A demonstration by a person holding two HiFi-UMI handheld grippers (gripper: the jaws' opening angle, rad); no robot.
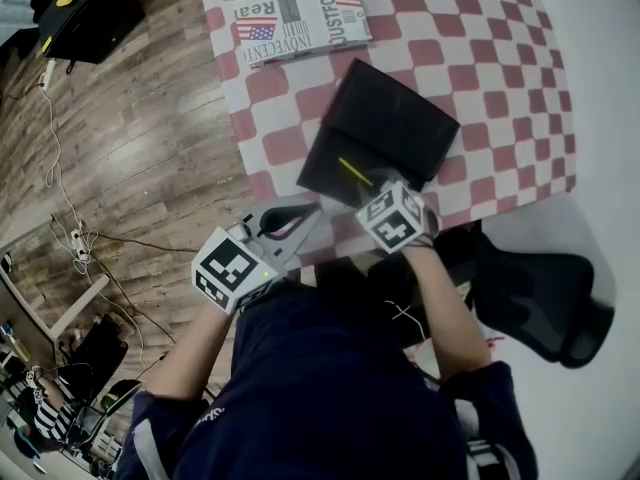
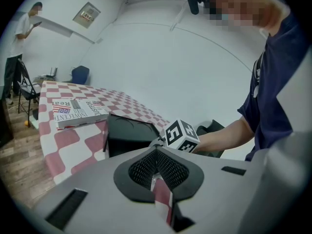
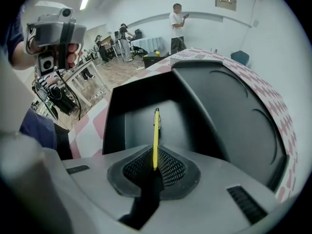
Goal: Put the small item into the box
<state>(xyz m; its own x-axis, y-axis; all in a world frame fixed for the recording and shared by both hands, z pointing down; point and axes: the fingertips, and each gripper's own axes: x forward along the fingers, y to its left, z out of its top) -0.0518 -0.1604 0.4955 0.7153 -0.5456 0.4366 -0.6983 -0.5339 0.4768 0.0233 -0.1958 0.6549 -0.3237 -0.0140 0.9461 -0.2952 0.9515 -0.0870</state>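
Observation:
A black box lies open on the red-and-white checkered table, its lid folded back to the far right. My right gripper is shut on a thin yellow pen, which points out over the box's near edge. In the right gripper view the pen sticks up from the closed pads above the box's hollow. My left gripper hovers at the table's near edge, left of the box, shut on nothing. Its own view shows the box and the right gripper's marker cube.
A folded newspaper lies at the table's far left, also seen as the newspaper beyond the box. A black chair stands to my right. Wooden floor with cables is on the left. People stand in the background.

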